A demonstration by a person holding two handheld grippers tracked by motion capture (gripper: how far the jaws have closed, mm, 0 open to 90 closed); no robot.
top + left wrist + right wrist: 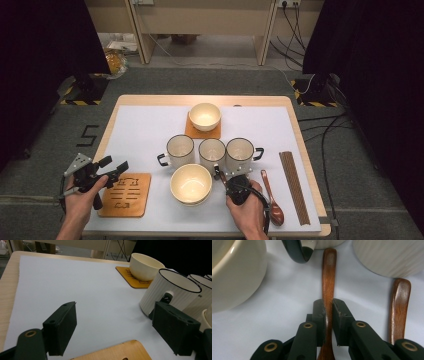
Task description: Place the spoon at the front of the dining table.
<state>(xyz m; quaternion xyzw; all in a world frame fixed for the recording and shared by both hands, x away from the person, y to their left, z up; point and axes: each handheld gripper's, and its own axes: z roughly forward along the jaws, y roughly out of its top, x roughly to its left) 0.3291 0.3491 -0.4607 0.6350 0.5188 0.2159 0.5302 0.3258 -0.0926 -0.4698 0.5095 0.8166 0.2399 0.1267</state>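
My right gripper (328,306) is shut on the thin handle of a brown wooden spoon (328,277) that lies on the white mat. In the high view this gripper (223,177) sits just right of the near cream bowl (190,183), below the middle mug (212,151). The handle's tip (216,170) points toward the mugs. A second wooden spoon (272,200) lies to its right, also seen beside the jaws (399,305). My left gripper (116,165) is open above the top edge of the carved wooden coaster (127,195), with nothing between its jaws (117,322).
Three white mugs stand in a row: left (180,150), middle and right (240,151). A second cream bowl (204,116) rests on an orange coaster (202,132) behind them. Brown chopsticks (295,185) lie along the table's right edge. The left mug (172,292) is close to my left gripper's right jaw.
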